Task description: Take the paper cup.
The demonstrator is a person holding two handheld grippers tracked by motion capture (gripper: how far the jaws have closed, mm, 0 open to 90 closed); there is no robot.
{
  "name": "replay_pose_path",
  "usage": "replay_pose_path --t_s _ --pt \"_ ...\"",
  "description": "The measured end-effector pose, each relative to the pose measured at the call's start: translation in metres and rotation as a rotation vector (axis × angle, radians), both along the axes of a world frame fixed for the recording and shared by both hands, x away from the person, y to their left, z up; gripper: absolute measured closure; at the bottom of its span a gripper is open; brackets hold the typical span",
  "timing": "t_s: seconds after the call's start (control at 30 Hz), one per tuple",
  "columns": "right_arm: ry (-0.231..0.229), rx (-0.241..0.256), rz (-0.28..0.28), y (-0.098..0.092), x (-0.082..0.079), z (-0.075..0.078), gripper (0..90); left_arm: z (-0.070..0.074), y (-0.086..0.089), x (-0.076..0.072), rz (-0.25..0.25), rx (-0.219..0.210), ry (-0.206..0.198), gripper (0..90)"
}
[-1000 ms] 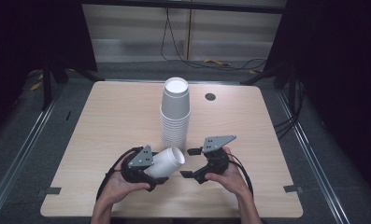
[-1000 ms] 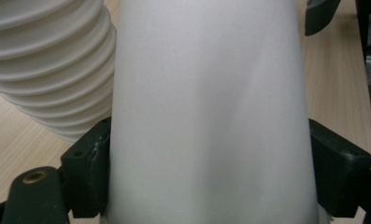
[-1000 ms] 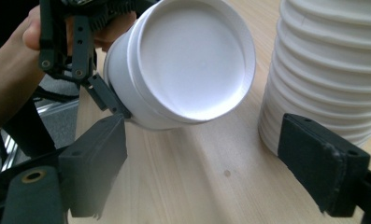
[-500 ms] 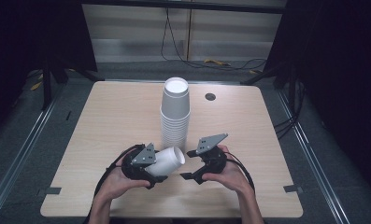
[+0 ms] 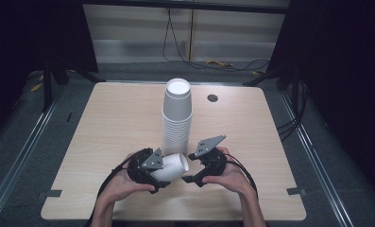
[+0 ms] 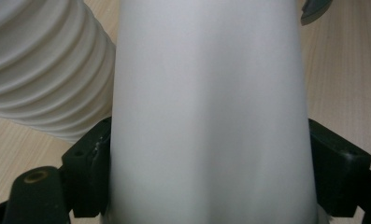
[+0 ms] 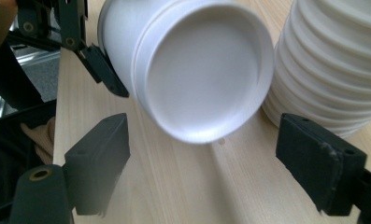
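Observation:
A tall stack of white paper cups (image 5: 177,116) stands upside down at the table's middle. My left gripper (image 5: 162,172) is shut on a single white cup (image 5: 174,165), held on its side just in front of the stack. In the left gripper view the cup (image 6: 206,116) is pinched between both jaws of the gripper (image 6: 211,177), with the stack (image 6: 38,70) at the left. My right gripper (image 5: 191,169) stands open, facing the cup's base from the right. In the right gripper view the base (image 7: 202,70) hangs just above and beyond the wide-open jaws of the gripper (image 7: 210,163), untouched, with the stack (image 7: 332,60) beside it.
The wooden table (image 5: 109,123) has a small black round grommet (image 5: 212,98) behind the stack. Both hands work near the front edge. Dark floor with rails and cables surrounds the table. The left gripper's jaws (image 7: 80,42) appear at the upper left of the right gripper view.
The right gripper has tilted and edged left toward the base of the held cup. The left gripper still grips the cup, shifted slightly right.

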State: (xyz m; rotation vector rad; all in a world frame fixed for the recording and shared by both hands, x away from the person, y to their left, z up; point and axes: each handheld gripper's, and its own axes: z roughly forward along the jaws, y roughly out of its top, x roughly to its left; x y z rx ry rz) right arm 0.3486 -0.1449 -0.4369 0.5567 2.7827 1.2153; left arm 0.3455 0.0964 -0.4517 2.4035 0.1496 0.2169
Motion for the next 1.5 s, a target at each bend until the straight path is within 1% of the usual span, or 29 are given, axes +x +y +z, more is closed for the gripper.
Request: replay_pose_path --t_s 0.07,0.1,0.2,0.23,0.27,0.33,0.37,0.43,0.5,0.53,0.57,0.6,0.63,0.67,0.7,0.77,0.8,0.97,1.1,1.13,1.17,1.2,1.23,1.27,1.3,1.33,1.37,1.47,1.5 --pt "0.005 -0.006 0.008 0.001 0.001 -0.001 17.2 0.0 -0.003 0.0 -0.009 0.022 -0.011 16.5" --pt "0.009 -0.009 0.006 0.002 0.001 -0.001 17.3 0.001 -0.004 0.0 -0.006 0.023 -0.014 16.4" --pt "0.009 -0.036 0.021 0.004 0.001 -0.002 17.3 0.002 -0.006 0.0 -0.015 0.049 -0.002 16.4" --pt "0.011 -0.057 0.028 0.005 0.001 -0.002 17.3 0.001 -0.007 0.0 -0.006 0.06 -0.005 16.5" --pt "0.006 -0.072 0.032 0.006 0.001 -0.003 17.3 0.002 -0.007 0.0 -0.012 0.067 -0.007 16.4" --pt "0.01 -0.089 0.036 0.007 0.002 -0.004 17.6 0.002 -0.008 0.001 -0.027 0.063 -0.008 16.4" --pt "0.011 -0.091 0.037 0.007 0.002 -0.005 17.8 0.001 -0.008 0.0 -0.029 0.066 0.004 16.4" --pt "0.019 -0.095 0.044 0.007 0.002 -0.005 19.0 0.0 -0.01 0.0 -0.032 0.071 0.006 16.4" --pt "0.013 -0.099 0.045 0.008 0.002 -0.005 19.6 -0.002 -0.013 0.0 -0.043 0.085 0.003 16.4" --pt "0.018 -0.097 0.051 0.008 0.002 -0.005 20.1 -0.002 -0.014 0.0 -0.05 0.084 0.004 16.4" --pt "0.018 -0.102 0.062 0.009 0.002 -0.005 20.1 -0.002 -0.015 0.0 -0.057 0.099 0.007 16.4" --pt "0.022 -0.106 0.06 0.009 0.001 -0.005 20.1 -0.002 -0.016 0.0 -0.06 0.096 0.0 16.4" --pt "0.025 -0.107 0.071 0.01 0.002 -0.005 20.1 -0.001 -0.018 0.0 -0.069 0.108 0.0 16.4" --pt "0.028 -0.11 0.077 0.011 0.002 -0.006 19.8 -0.002 -0.02 -0.002 -0.064 0.094 0.009 16.4" --pt "0.027 -0.105 0.085 0.011 0.002 -0.006 19.3 0.0 -0.02 -0.001 -0.084 0.105 -0.005 16.4" --pt "0.035 -0.095 0.094 0.011 0.002 -0.006 18.7 0.0 -0.022 -0.002 -0.09 0.089 -0.007 16.4" --pt "0.039 -0.085 0.101 0.011 0.002 -0.006 18.7 0.0 -0.023 -0.003 -0.098 0.09 -0.008 16.4" --pt "0.051 -0.063 0.123 0.01 0.001 -0.004 18.9 -0.002 -0.027 -0.004 -0.119 0.105 0.006 16.5" --pt "0.062 -0.08 0.14 0.013 0.001 -0.005 19.2 -0.003 -0.029 -0.004 -0.13 0.116 0.006 16.5" --pt "0.067 -0.083 0.141 0.013 0.001 -0.006 19.5 -0.001 -0.029 -0.003 -0.153 0.148 -0.011 16.5" --pt "0.058 -0.082 0.151 0.014 0.002 -0.006 20.0 -0.002 -0.03 -0.004 -0.143 0.131 -0.004 16.5" --pt "0.067 -0.084 0.15 0.014 0.002 -0.006 20.1 -0.001 -0.029 -0.003 -0.153 0.152 -0.016 16.5" --pt "0.061 -0.09 0.15 0.015 0.002 -0.006 20.2 -0.001 -0.029 -0.003 -0.151 0.152 -0.013 16.6" --pt "0.058 -0.089 0.148 0.015 0.001 -0.006 20.3 -0.003 -0.029 -0.004 -0.143 0.125 -0.002 16.6" --pt "0.057 -0.078 0.152 0.014 0.002 -0.006 20.7 0.0 -0.027 -0.002 -0.167 0.168 -0.02 16.6" --pt "0.06 -0.077 0.155 0.014 0.002 -0.006 20.9 -0.002 -0.028 -0.004 -0.153 0.145 -0.008 16.7" --pt "0.064 -0.069 0.162 0.014 0.002 -0.005 21.1 -0.001 -0.028 -0.004 -0.158 0.149 -0.016 16.7" --pt "0.062 -0.063 0.157 0.014 0.002 -0.005 21.0 -0.001 -0.027 -0.003 -0.158 0.144 -0.014 16.7" --pt "0.063 -0.062 0.157 0.014 0.002 -0.005 20.8 -0.004 -0.028 -0.005 -0.125 0.096 0.008 16.7"
